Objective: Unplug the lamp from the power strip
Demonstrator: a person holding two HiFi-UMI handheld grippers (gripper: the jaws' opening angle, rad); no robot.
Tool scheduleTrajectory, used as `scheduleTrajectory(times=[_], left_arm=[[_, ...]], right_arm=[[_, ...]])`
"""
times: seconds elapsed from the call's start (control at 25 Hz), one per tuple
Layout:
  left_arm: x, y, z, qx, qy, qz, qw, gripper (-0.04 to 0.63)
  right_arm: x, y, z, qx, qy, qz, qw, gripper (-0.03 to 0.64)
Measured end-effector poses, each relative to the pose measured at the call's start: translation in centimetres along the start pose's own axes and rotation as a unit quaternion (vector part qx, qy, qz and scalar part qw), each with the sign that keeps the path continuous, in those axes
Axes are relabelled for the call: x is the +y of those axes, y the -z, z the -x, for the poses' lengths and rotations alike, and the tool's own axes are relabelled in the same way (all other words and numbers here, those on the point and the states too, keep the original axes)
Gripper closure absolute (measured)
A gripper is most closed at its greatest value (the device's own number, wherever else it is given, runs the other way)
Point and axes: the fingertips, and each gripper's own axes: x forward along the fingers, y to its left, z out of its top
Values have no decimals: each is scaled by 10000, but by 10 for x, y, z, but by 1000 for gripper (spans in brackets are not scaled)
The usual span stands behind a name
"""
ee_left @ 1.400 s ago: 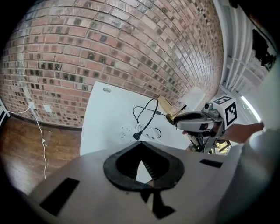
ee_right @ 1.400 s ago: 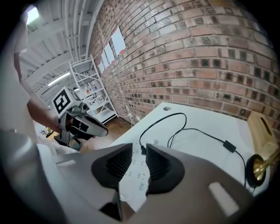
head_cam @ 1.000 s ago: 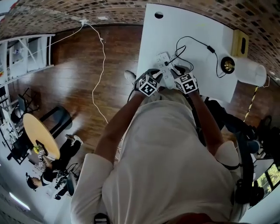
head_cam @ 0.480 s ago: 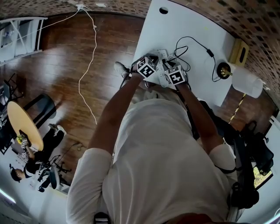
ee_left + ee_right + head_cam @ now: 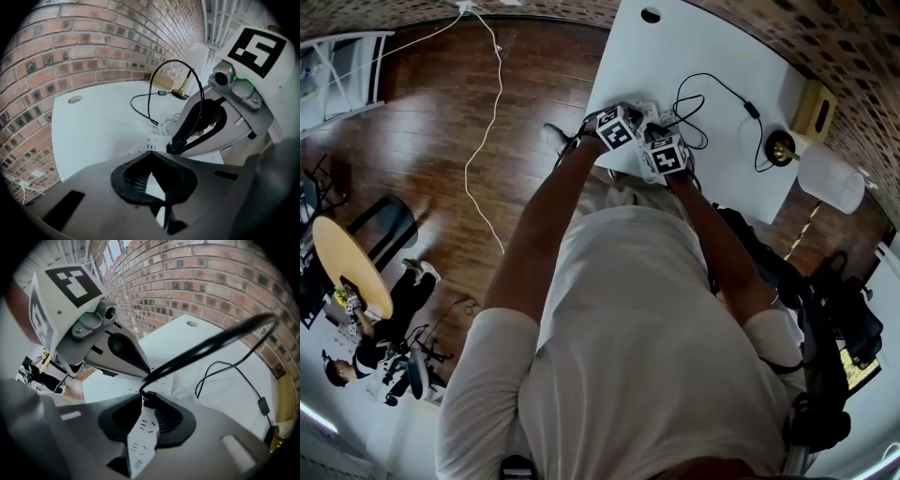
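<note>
Left gripper point(image 5: 151, 161): jaws apart, power strip point(image 5: 154, 185) between.
Right gripper point(image 5: 143, 408): jaws just closing, loose round plug point(image 5: 148, 400).
Risk: power strip lifts with plug.

We've got the white power strip point(image 5: 140, 439) flat on the table point(image 5: 675, 56), black plug point(image 5: 148, 399) in it, cord point(image 5: 717, 86) looping to the brass lamp point(image 5: 782, 148).
</note>
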Motion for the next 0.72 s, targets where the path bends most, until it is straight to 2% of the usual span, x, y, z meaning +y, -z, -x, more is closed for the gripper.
scheduleTrajectory(times=[0.12,0.28,0.36,0.52,0.72], left_arm=[[-1,-1,-1,-16,23,-265,9996,594],[-3,0,-1,87,-136,-885,9959,594],[-3,0,-2,62,-242,-1043,9942,594],[-4,0,-3,11,-395,-1277,9910,594],[-7,0,-2,226,-418,-1697,9844,603]], right_arm=[[-1,0,-4,8,132,-3,9999,549],[-2,1,-4,-31,145,39,9999,552],[-2,1,-4,-25,119,1,9999,552],[-3,2,-4,-43,49,-152,9999,557],[-2,2,-4,36,-257,-632,9977,560]])
